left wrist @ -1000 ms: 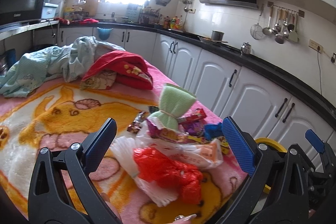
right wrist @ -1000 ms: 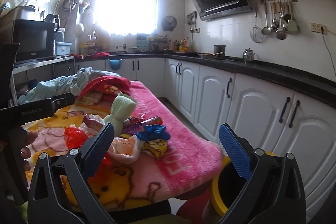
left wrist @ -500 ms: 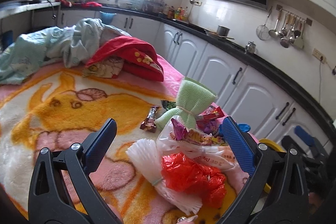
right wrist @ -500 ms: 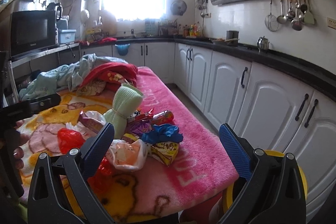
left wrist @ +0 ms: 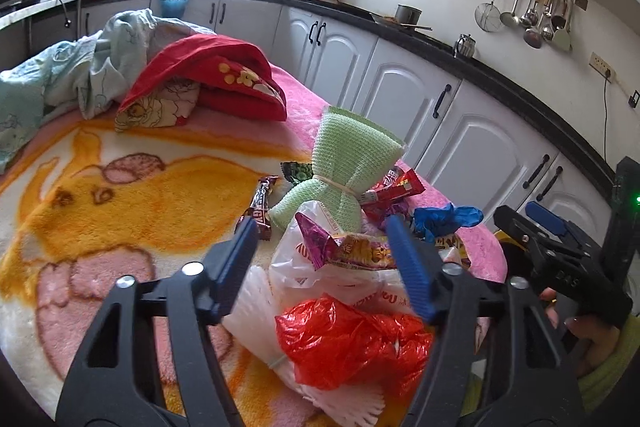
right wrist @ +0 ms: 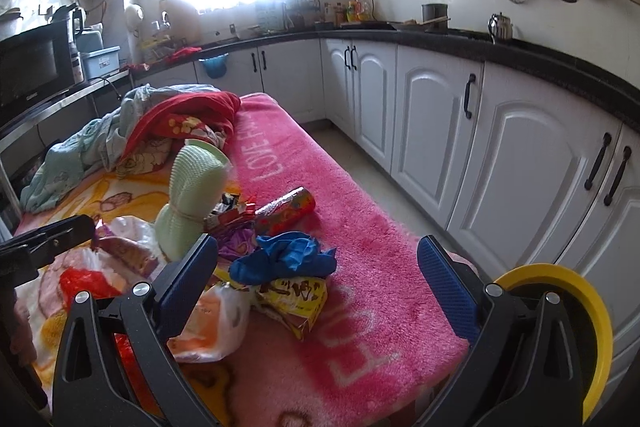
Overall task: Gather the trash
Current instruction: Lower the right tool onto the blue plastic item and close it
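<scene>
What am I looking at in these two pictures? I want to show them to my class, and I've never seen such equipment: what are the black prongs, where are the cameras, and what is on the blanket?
There is no robot here. A person holds a two-finger gripper in each hand, and a wide-angle camera on each looks forward along its fingers, so the room looks curved.

One picture is from the left gripper, the other from the right gripper. The black prongs with blue pads are the fingers. Both grippers are open and hold nothing.

On the blanket lies a heap of trash: a red bag, a white bag, snack wrappers, a blue glove and a green mesh bundle. Behind it lies crumpled bedding.

The left gripper hangs over the bags. A yellow bin stands beside the blanket's end, likely for the trash.
</scene>
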A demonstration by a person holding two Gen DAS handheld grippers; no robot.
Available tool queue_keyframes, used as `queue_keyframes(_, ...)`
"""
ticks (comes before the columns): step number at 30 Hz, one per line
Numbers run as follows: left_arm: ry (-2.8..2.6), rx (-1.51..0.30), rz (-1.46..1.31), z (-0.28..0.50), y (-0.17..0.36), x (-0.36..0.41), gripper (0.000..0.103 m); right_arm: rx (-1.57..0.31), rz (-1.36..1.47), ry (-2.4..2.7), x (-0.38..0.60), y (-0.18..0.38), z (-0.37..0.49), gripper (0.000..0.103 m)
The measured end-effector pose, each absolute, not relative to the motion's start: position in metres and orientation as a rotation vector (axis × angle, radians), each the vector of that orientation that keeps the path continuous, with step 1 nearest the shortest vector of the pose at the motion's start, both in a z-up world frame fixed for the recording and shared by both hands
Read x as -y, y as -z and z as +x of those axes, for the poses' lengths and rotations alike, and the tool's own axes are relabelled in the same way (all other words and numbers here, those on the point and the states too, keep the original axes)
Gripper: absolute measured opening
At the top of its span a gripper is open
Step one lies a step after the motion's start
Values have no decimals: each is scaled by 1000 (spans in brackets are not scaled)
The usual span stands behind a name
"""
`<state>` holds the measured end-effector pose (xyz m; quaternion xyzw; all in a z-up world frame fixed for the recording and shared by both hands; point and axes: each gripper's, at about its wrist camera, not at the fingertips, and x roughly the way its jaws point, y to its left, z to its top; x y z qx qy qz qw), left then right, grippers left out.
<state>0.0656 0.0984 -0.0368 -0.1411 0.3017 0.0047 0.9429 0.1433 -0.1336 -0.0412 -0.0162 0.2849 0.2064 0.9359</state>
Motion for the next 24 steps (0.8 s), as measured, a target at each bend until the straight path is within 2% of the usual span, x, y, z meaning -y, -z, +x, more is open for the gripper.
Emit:
queue_keyframes(3,-7,-625,-298,69,38,-98,47,-616,-18,-432,131,48,154,92)
queue_keyframes(9,-6,-645,-309,72,41,-97,45,-717,19,-452,125,65,176,68)
queue_keyframes(11,-7,-657,-314,74,43,-97,45,-746,38,-461,124,71,181,51)
queue_keyframes(12,-7,-660,-316,74,44,-97,44,-759,47,-466,125,73,182,47)
queue_keyframes(14,-13,-667,-321,74,46,-97,39,-768,65,-475,127,77,184,26)
queue_keyframes(16,-19,-672,-326,76,48,-98,35,-768,76,-488,129,78,183,17)
queue_keyframes(19,-35,-686,-324,78,50,-98,31,-756,93,-488,132,77,182,12)
queue_keyframes(24,-47,-690,-340,79,51,-101,28,-750,107,-491,136,77,183,11)
